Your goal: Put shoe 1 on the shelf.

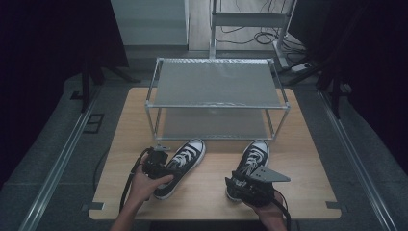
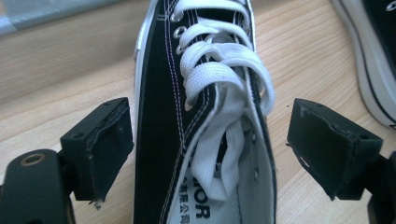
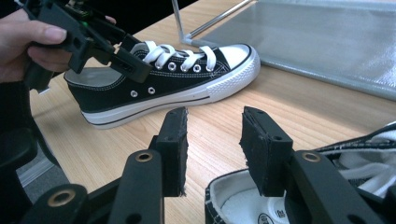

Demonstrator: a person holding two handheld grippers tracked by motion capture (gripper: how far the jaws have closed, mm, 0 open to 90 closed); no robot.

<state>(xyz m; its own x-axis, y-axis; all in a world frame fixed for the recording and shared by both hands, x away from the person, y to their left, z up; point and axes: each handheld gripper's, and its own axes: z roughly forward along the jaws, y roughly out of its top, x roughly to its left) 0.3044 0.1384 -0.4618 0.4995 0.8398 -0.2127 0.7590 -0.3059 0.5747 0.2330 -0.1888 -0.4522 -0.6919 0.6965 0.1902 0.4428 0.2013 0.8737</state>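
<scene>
left gripper (image 2: 210, 140) released, jaws straddling left sneaker (image 1: 180, 166) collar, near-left of table (image 1: 211, 192) | right gripper (image 3: 214, 149) part-open over right sneaker (image 1: 250, 166) heel, probably not touching | next: centre pads on collar, clench evenly, lift toward rack (image 1: 216, 98).

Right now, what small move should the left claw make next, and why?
Probably close on the left shoe. The left claw is open, its pads on either side of the shoe's upper without touching, and the shoe rests on the table before the rack.
</scene>
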